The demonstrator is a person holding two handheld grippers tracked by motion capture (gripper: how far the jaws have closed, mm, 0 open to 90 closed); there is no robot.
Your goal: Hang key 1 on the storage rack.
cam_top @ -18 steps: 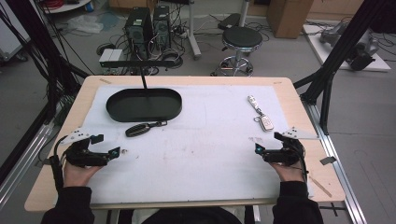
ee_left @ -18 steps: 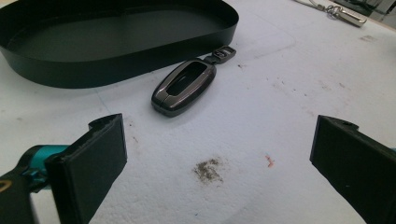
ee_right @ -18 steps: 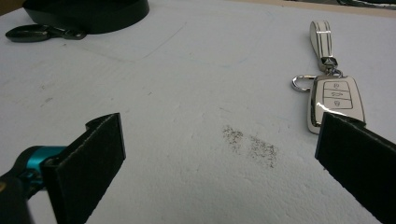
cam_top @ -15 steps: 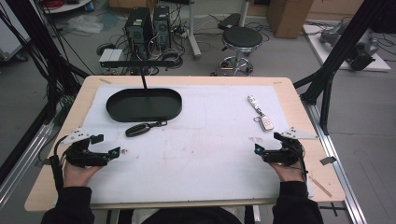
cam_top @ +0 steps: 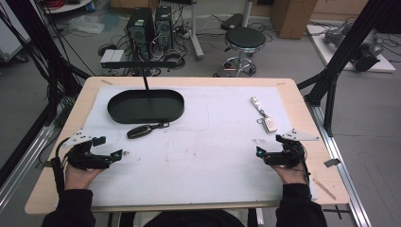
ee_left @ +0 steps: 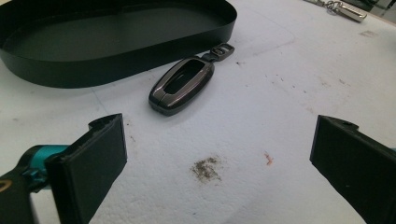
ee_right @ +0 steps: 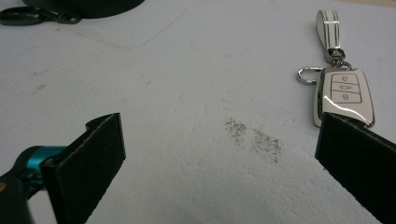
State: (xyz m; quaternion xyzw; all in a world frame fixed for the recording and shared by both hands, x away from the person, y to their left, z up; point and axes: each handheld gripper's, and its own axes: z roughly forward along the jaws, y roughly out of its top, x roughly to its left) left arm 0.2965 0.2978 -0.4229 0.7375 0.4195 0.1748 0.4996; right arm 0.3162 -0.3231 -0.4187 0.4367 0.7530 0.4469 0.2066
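Note:
A black car key fob (cam_top: 143, 130) (ee_left: 182, 84) lies on the white mat just in front of the black oval tray (cam_top: 145, 105) (ee_left: 116, 60). A silver-white key fob (cam_top: 269, 124) (ee_right: 344, 93) with a strap lies at the right of the mat. My left gripper (cam_top: 118, 153) (ee_left: 219, 168) rests low at the mat's left front, open, with the black fob ahead of its jaws. My right gripper (cam_top: 258, 152) (ee_right: 219, 163) rests at the right front, open, the silver fob just beyond its right jaw. Nothing is between either pair of jaws.
The white mat (cam_top: 203, 156) covers most of the wooden table (cam_top: 302, 109) and bears a few dirt marks. A thin black post (cam_top: 144, 80) rises behind the tray. Computers, cables and a stool (cam_top: 244, 40) stand on the floor beyond the table.

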